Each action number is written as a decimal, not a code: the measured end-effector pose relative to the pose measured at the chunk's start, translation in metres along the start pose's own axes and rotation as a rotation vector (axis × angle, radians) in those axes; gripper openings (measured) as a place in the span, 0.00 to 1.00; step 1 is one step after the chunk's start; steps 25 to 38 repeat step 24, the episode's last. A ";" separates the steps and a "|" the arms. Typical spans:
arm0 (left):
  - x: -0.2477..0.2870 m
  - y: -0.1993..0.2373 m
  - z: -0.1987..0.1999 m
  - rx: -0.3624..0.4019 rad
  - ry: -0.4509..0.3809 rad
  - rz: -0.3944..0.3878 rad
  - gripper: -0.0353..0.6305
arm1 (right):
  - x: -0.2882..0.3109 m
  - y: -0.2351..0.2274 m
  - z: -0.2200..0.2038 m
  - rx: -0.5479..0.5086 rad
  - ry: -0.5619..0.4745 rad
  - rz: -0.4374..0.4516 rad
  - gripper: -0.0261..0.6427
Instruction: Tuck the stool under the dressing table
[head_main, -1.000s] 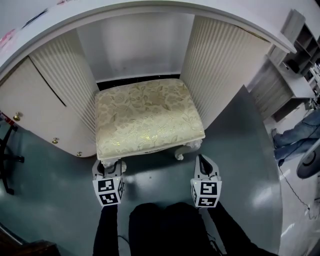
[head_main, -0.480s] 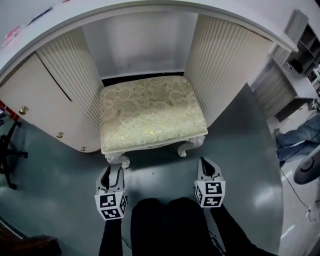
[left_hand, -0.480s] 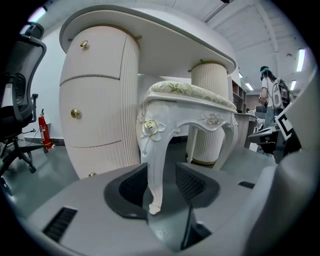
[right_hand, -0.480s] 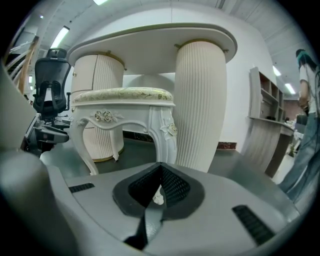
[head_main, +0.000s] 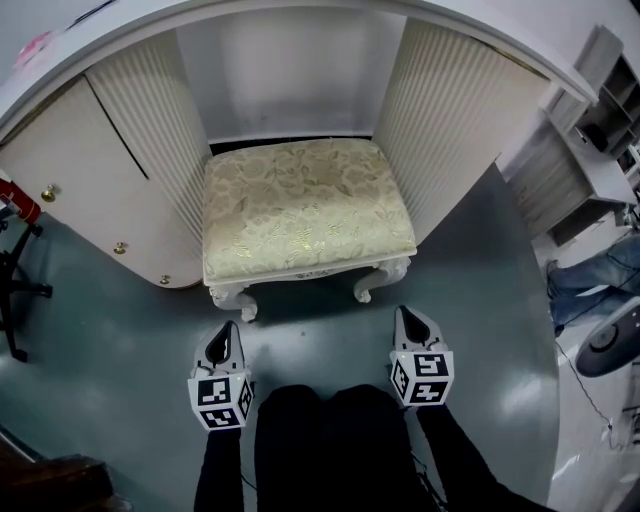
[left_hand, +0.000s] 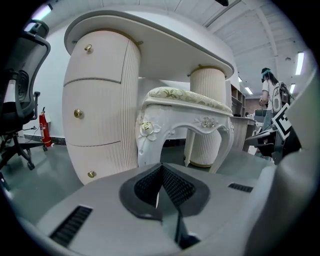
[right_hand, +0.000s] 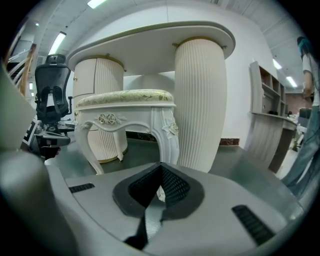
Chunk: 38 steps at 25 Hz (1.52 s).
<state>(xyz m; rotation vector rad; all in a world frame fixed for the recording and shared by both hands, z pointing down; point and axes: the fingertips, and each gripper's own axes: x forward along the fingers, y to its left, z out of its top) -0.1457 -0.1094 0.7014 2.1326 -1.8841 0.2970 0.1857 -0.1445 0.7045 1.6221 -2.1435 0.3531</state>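
stool place: stool stands in the knee gap of the dressing table, between the left and right fluted pedestals. Most of the seat is in; the near edge and both near legs stick out toward the person.
left gripper: left gripper is near of the stool's near left leg, apart from it and not touching. Its jaws have just closed and are pressed together, with nothing between them.
right gripper: right gripper is near of the near right leg, also apart. Its jaws are pressed together and empty.
weight guess: carved solid-looking frame, probably middling heavy. It should slide rather than need lifting.
stiffness: frame and legs look rigid. The cushion top looks padded and soft, so it would give under a push.
surface: the painted legs look smooth, and pads could slip on the curve. The brocade fabric may shift or snag.
fragile bits: the carved rose knee and the scroll trim look chippable, so keep pads off them.
floor: floor looks glossy and smooth, so low drag is likely.
where to hold: pinch each near leg just under the seat, or press closed tips on the near rail, both sides evenly.
risk: an uneven push would probably skew the stool into a pedestal, as the gap beside it looks tight.
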 end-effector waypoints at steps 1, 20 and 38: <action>0.000 0.001 0.001 -0.004 -0.002 0.000 0.06 | 0.000 0.000 0.000 -0.001 0.004 0.002 0.04; -0.007 0.010 0.002 -0.012 -0.007 0.015 0.06 | -0.006 0.004 -0.012 -0.033 0.050 -0.001 0.04; -0.011 0.012 0.001 -0.014 -0.006 0.023 0.06 | -0.007 0.005 -0.016 -0.034 0.057 0.004 0.04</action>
